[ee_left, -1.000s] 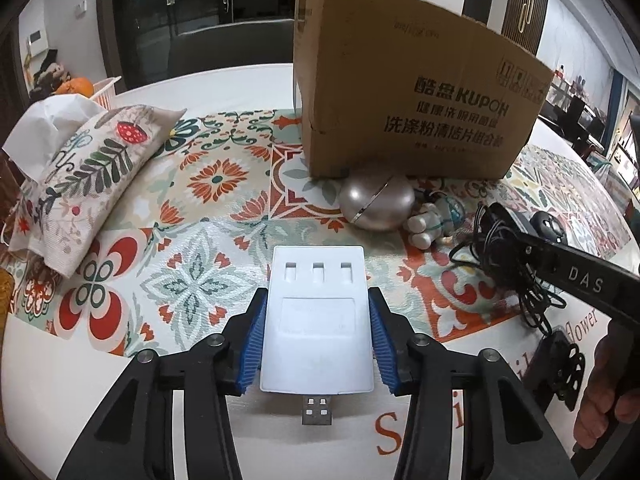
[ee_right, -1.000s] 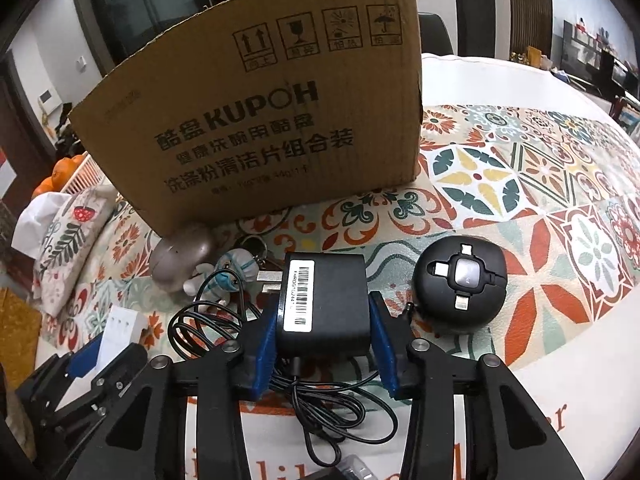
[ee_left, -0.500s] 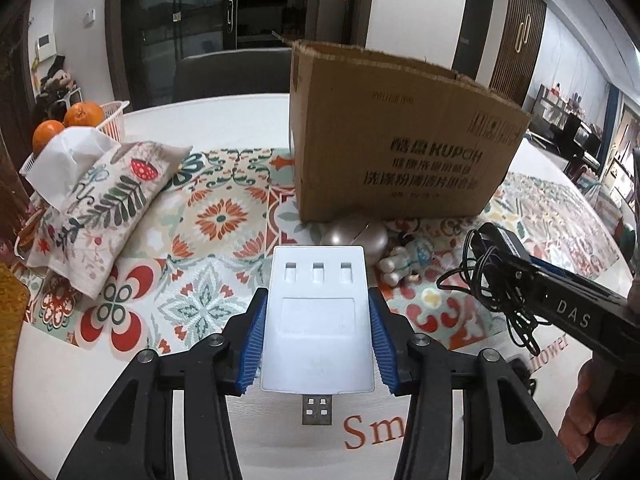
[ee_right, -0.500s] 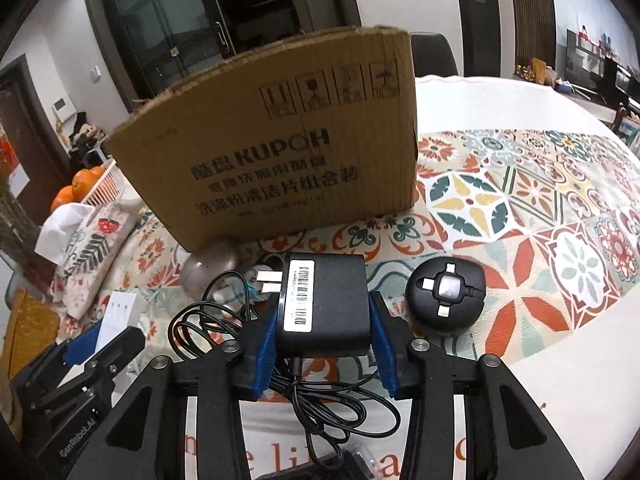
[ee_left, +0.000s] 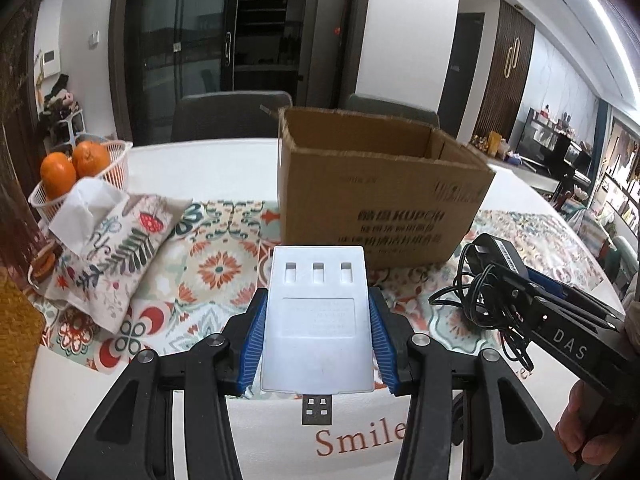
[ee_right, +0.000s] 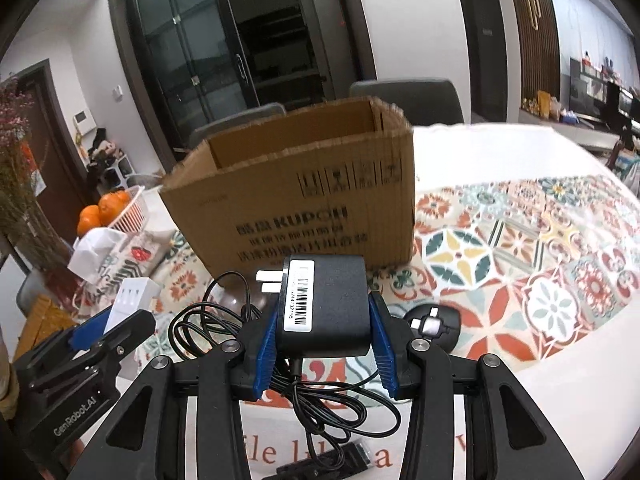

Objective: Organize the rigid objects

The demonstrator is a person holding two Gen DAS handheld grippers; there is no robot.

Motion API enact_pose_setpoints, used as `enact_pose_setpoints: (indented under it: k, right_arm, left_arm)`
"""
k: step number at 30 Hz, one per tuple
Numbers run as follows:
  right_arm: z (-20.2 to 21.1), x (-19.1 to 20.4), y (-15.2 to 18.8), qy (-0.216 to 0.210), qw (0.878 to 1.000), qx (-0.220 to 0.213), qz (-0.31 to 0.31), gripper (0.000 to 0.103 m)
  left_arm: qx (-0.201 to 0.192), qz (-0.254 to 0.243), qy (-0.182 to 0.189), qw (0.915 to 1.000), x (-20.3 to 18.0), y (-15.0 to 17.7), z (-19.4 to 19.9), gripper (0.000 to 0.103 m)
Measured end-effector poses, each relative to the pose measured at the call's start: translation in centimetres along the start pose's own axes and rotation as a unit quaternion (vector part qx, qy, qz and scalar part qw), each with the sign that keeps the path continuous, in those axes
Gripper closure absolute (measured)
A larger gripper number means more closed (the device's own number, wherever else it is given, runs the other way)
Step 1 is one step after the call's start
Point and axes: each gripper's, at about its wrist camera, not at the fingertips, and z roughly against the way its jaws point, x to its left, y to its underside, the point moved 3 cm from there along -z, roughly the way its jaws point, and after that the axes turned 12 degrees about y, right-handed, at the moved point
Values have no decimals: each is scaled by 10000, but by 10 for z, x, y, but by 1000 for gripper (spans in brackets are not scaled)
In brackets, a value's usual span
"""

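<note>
While both sit above the table (ee_left: 192, 168):
left gripper (ee_left: 318, 336): clamped on white card reader (ee_left: 318, 320)
right gripper (ee_right: 322, 344): squeezing black charger (ee_right: 326, 304)
box (ee_left: 372, 200): open

The cardboard box (ee_left: 380, 196) shows only part of its inside, and its floor is hidden behind the front wall. The print on that wall is blurred in the right wrist view. In front of the box, the black puck (ee_right: 434, 326) is half covered by the right claw (ee_right: 322, 344).

The flat white plastic USB hub (ee_left: 318, 316), its 3 slots toward the open brown cardboard box (ee_left: 376, 196), hangs before the box. The black power adapter (ee_right: 324, 304) trailing coiled cord hangs beside it.
</note>
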Motion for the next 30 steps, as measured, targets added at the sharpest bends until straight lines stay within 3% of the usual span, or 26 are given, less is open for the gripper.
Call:
enact_pose_setpoints:
  k: [8,30]
  right_arm:
    - [27,-6,-16,7,9992,-395,7,60]
    - [30,-4,-80,-283,9960,-840,-129,60]
  left_arm:
    - [-255,-121,77,9996,-13,-20,15,56]
    - [-651,-362,103,9972,-27,-95,13,56]
